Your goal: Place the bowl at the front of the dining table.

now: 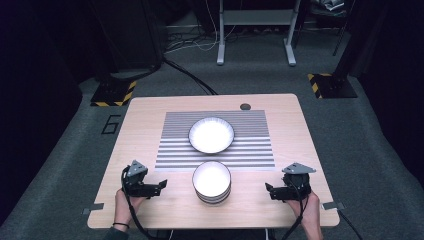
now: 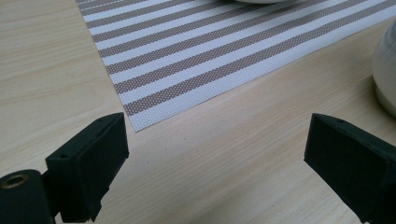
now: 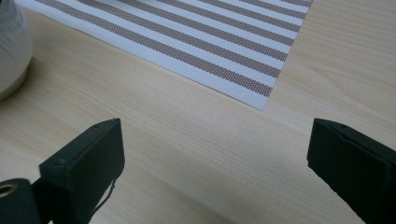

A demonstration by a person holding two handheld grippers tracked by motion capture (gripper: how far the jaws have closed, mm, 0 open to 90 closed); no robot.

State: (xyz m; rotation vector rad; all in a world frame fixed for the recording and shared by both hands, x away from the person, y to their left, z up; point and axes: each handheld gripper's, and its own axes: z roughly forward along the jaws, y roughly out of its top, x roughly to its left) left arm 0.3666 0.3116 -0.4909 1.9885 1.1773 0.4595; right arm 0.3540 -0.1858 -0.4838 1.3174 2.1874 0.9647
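Note:
A single white bowl [image 1: 211,134] sits on the striped placemat [image 1: 250,150] in the middle of the wooden table [image 1: 150,115]. In front of the mat stands a stack of white bowls [image 1: 212,181], whose side shows at the edge of each gripper view [image 2: 385,70] [image 3: 11,51]. My left gripper [image 1: 161,185] rests near the table's front left, left of the stack, jaws wide apart with nothing between them [image 2: 215,154]. My right gripper [image 1: 269,190] rests at the front right, right of the stack, also open and empty [image 3: 215,154].
A round dark grommet [image 1: 245,106] sits at the table's far edge. Beyond the table are a grey floor, cables, a white stand's legs [image 1: 255,50] and two yellow-black striped bases [image 1: 114,93] [image 1: 331,86].

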